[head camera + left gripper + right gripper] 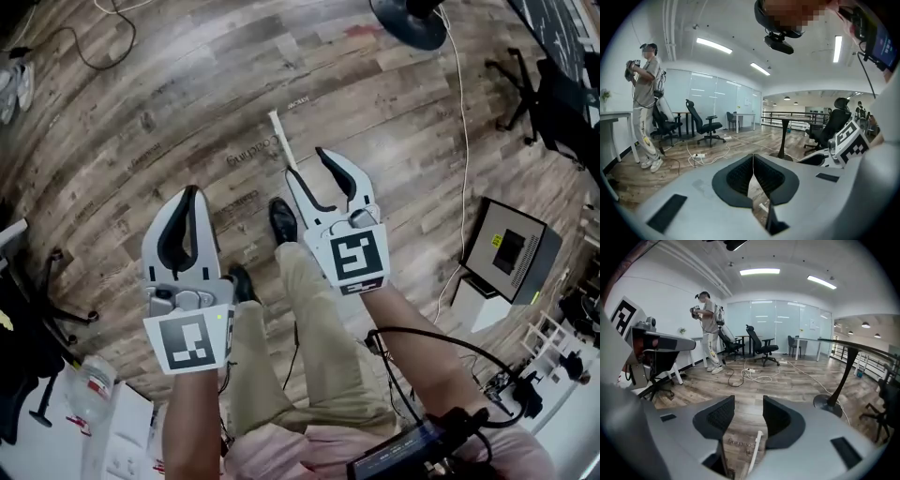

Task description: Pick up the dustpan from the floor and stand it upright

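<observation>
Dustpan (281, 141): only a thin white handle (755, 450) shows, on the wood floor (141, 103) just ahead of the person's shoes (282, 221). Its near end runs behind the right tool (309, 165). The pan is hidden, and I cannot tell whether the handle lies flat or leans. Right tool is held level above it, jaws apart with nothing between them. In the right gripper view the handle sits below the gap, a little toward the right jaw and not touched. Left tool (192, 192) is beside it on the left, well clear of the handle, with its jaws closed tip to tip on nothing. Step in hand, as I judge it: the approach, with no grasp made and the dustpan not yet stood up. The next move calls for lowering and tipping the right tool downward until the handle lies between its open jaws, then closing across it. The rod is slim, so the jaws should meet it squarely or it may roll or slip out. Lifting by the handle should then swing the pan beneath. Cables and chair bases lie well away.
</observation>
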`<action>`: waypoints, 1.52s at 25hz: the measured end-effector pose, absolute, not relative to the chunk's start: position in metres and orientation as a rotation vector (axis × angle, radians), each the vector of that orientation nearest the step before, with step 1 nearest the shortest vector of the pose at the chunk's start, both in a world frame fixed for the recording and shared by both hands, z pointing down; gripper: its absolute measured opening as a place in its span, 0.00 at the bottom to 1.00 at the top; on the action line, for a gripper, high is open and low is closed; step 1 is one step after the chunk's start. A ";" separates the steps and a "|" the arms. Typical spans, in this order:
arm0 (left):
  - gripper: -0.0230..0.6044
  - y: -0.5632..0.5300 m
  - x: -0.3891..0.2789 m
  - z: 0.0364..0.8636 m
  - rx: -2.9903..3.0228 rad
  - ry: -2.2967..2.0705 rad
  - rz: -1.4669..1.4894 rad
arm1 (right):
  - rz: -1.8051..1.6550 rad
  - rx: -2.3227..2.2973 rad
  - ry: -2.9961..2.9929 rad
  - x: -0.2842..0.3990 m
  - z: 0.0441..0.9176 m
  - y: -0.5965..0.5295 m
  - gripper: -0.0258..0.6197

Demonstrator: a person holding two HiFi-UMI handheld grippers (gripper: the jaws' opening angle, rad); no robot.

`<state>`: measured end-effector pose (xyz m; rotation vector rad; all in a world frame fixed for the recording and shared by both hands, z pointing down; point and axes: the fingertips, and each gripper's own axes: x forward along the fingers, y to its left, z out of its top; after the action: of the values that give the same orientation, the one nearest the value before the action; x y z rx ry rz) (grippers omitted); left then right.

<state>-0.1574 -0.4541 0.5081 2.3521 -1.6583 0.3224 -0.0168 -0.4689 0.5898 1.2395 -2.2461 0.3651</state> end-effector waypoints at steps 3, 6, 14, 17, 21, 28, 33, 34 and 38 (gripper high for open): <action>0.06 -0.467 -0.148 0.545 2.349 -1.624 0.348 | 0.411 1.205 -2.218 -0.013 0.643 -0.475 0.34; 0.06 -0.478 -0.148 0.585 2.331 -1.618 0.366 | 0.450 1.200 -2.193 -0.009 0.691 -0.487 0.34; 0.06 -0.499 -0.151 0.670 2.330 -1.594 0.390 | 0.501 1.180 -2.129 -0.003 0.795 -0.505 0.35; 0.06 -0.506 -0.153 0.690 2.340 -1.589 0.408 | 0.521 1.156 -2.111 -0.003 0.826 -0.506 0.35; 0.06 -0.515 -0.158 0.715 2.336 -1.602 0.404 | 0.529 1.131 -2.095 -0.003 0.863 -0.512 0.35; 0.06 -0.516 -0.151 0.759 2.303 -1.592 0.403 | 0.560 1.133 -2.065 0.001 0.923 -0.520 0.36; 0.06 -0.517 -0.147 0.780 2.299 -1.583 0.414 | 0.582 1.124 -2.035 0.007 0.953 -0.518 0.36; 0.06 -0.518 -0.146 0.782 2.298 -1.583 0.415 | 0.585 1.121 -2.029 0.008 0.958 -0.519 0.36; 0.06 -0.520 -0.147 0.790 2.287 -1.585 0.419 | 0.590 1.087 -2.012 0.008 0.975 -0.522 0.36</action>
<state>-0.1471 -0.5195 0.7903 2.2872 -1.5852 0.4193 0.0080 -0.5217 0.9751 1.0871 -2.0124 0.5902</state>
